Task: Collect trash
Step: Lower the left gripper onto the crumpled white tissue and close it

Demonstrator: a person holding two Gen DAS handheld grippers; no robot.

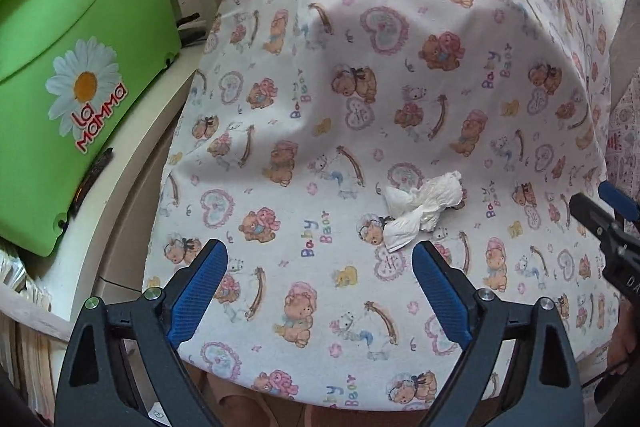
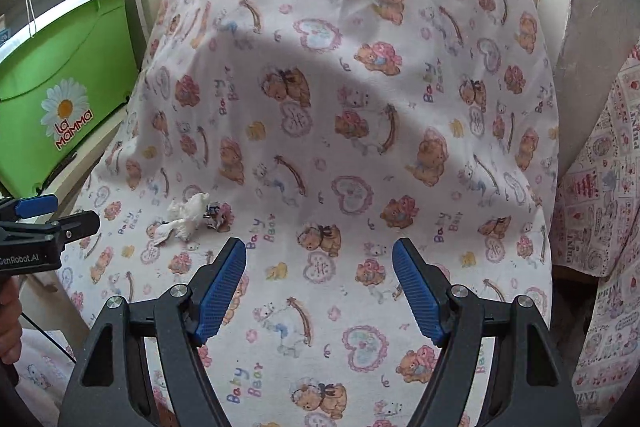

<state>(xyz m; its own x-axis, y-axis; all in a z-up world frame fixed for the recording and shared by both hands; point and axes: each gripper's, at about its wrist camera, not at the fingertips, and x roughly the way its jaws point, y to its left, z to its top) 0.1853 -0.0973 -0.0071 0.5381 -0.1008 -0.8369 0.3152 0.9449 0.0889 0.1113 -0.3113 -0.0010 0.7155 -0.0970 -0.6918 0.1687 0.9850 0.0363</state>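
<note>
A crumpled white tissue (image 1: 424, 209) lies on the bear-print cloth (image 1: 360, 67).

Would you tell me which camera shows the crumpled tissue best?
The left wrist view: the tissue lies large and unobstructed on the cloth, just ahead of the left gripper, whose jaws stand open. In the right wrist view the tissue is smaller and off to the left, with a small dark scrap beside it.

A crumpled white tissue (image 1: 422, 206) lies loose on the teddy-bear-print cloth (image 1: 360, 67), twisted in the middle with its ends fanned out. A small dark scrap (image 2: 214, 215), perhaps a wrapper, lies just beside it, at its right end.
</note>
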